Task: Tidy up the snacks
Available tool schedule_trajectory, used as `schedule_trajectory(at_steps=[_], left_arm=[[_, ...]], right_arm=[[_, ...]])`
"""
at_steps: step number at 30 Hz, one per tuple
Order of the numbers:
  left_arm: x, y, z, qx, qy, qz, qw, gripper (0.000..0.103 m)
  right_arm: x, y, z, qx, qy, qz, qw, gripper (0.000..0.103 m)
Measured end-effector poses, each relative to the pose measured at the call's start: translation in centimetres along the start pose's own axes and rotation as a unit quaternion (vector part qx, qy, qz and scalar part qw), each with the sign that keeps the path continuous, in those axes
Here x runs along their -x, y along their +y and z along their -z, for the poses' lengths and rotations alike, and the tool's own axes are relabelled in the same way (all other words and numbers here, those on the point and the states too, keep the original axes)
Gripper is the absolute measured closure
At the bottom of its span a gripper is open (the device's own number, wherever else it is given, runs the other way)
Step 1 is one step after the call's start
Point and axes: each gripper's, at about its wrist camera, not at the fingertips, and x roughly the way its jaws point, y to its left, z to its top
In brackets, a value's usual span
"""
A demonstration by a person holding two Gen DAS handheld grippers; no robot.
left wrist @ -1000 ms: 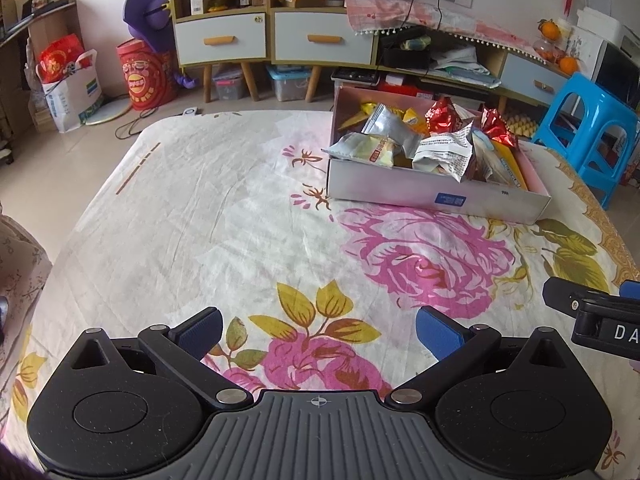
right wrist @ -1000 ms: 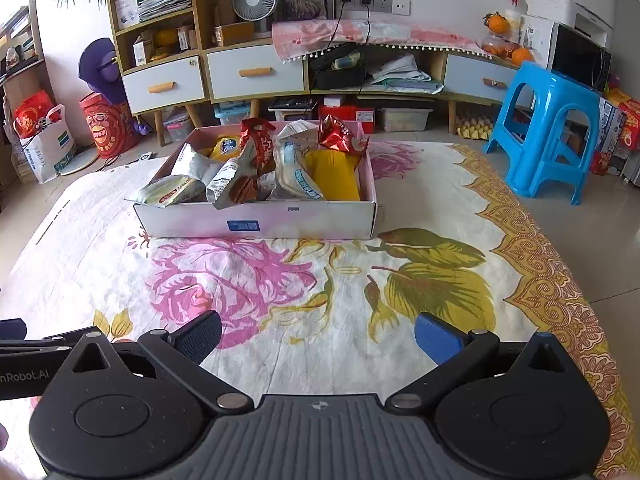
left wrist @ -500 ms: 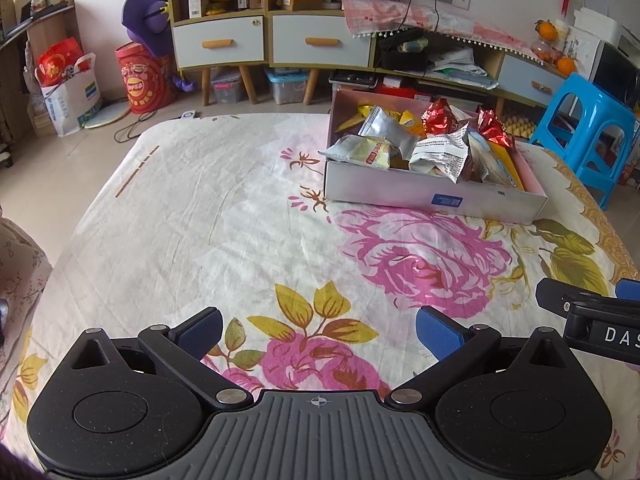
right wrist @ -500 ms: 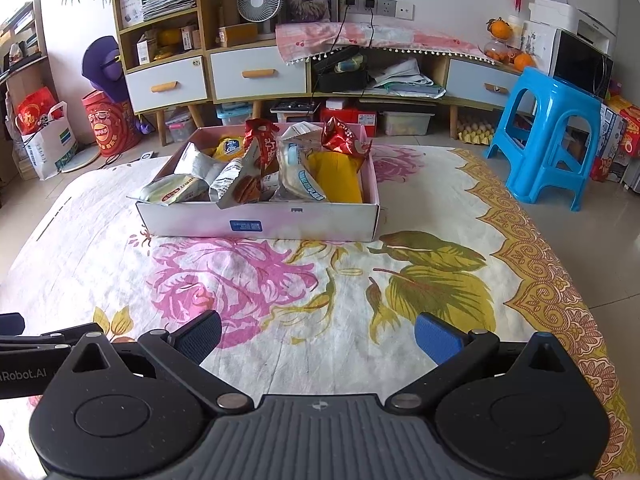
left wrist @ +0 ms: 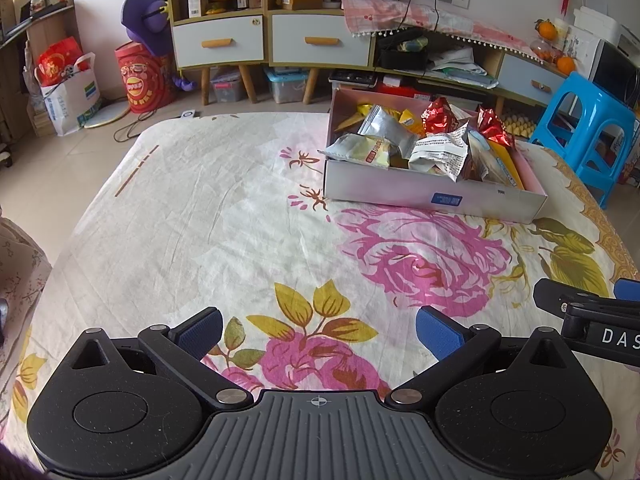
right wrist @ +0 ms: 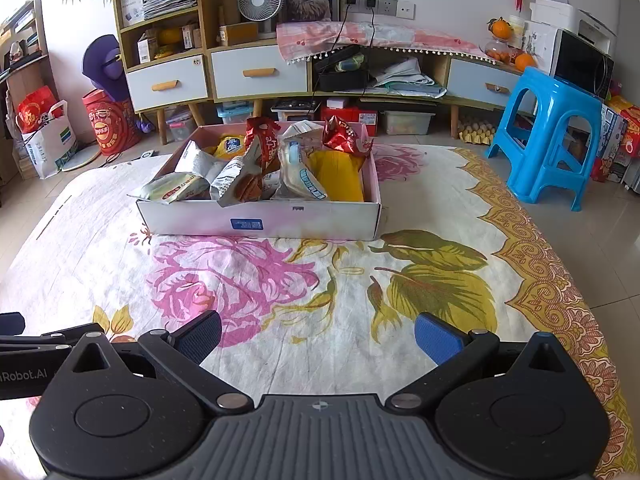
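A shallow white cardboard box (left wrist: 404, 196) (right wrist: 320, 220) sits on the flowered cloth, filled with several snack packets: silver (left wrist: 384, 128), red foil (right wrist: 344, 136) and a yellow one (right wrist: 340, 178). One pale packet (right wrist: 170, 188) hangs over the box's left rim. My left gripper (left wrist: 318, 334) is open and empty, low over the cloth well short of the box. My right gripper (right wrist: 318, 336) is open and empty too, near the cloth's front. Part of the right gripper (left wrist: 592, 320) shows in the left wrist view.
The flowered cloth (left wrist: 200, 216) covers a low table. A blue plastic stool (right wrist: 548, 136) stands at the right. Cabinets with drawers (right wrist: 256, 72), storage bins and bags line the far wall.
Both grippers have drifted slightly; the box looks a little lower and closer in both views. Both stay open and empty.
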Motion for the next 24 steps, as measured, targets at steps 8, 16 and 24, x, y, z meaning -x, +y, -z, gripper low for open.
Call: schedule_trajectory(at_steps=[8, 16, 24], left_arm=[[-0.1, -0.11, 0.13, -0.002, 0.003, 0.001, 1.0, 0.0], [-0.16, -0.19, 0.2, -0.003, 0.004, 0.002, 1.0, 0.0], [-0.21, -0.2, 0.23, -0.004, 0.003, 0.002, 1.0, 0.0]], right_arm=[[-0.03, -0.01, 0.05, 0.0, 0.001, -0.001, 1.0, 0.008], [-0.16, 0.08, 0.13, 0.0, 0.001, -0.001, 1.0, 0.008], [-0.17, 0.09, 0.15, 0.0, 0.001, -0.001, 1.0, 0.008]])
